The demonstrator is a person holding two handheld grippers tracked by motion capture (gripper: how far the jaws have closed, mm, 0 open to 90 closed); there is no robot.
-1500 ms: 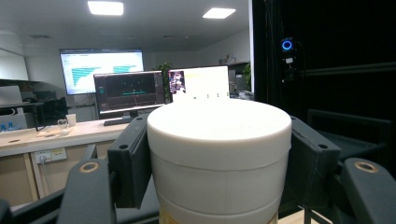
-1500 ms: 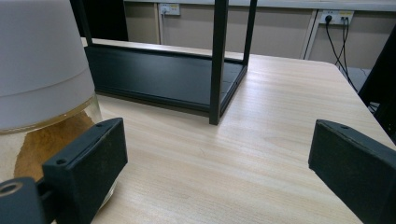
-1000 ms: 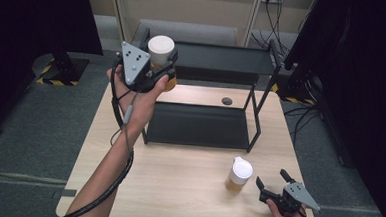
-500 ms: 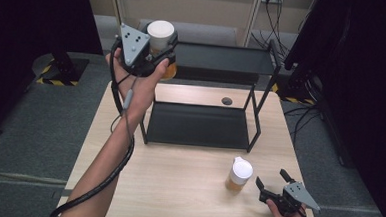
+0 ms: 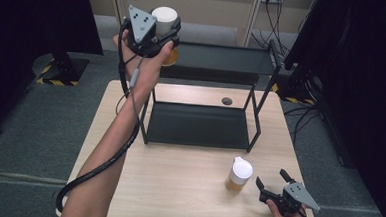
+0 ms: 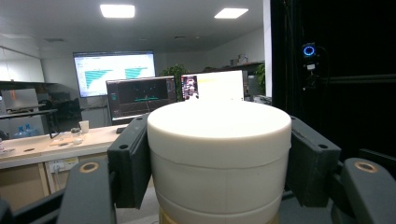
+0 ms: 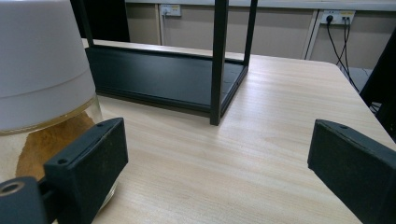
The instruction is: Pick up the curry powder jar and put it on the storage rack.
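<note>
My left gripper is raised above the left end of the black shelf rack's top shelf, shut on a white-lidded jar with amber contents. In the left gripper view both pads press the sides of the jar's white lid. A second white-lidded jar of brown powder stands on the wooden table near the front right. My right gripper rests on the table just right of that jar, open, nothing between its jaws. In the right gripper view the second jar stands just beyond the left jaw.
The black two-level rack has its lower shelf on the table's far half, bare. A small round hole marks the table behind it. Dark curtains flank both sides, and cables run along the floor at the back.
My left hand has carried the jar up and away from me, toward the rack's top shelf. The right gripper and the second jar have stayed put.
</note>
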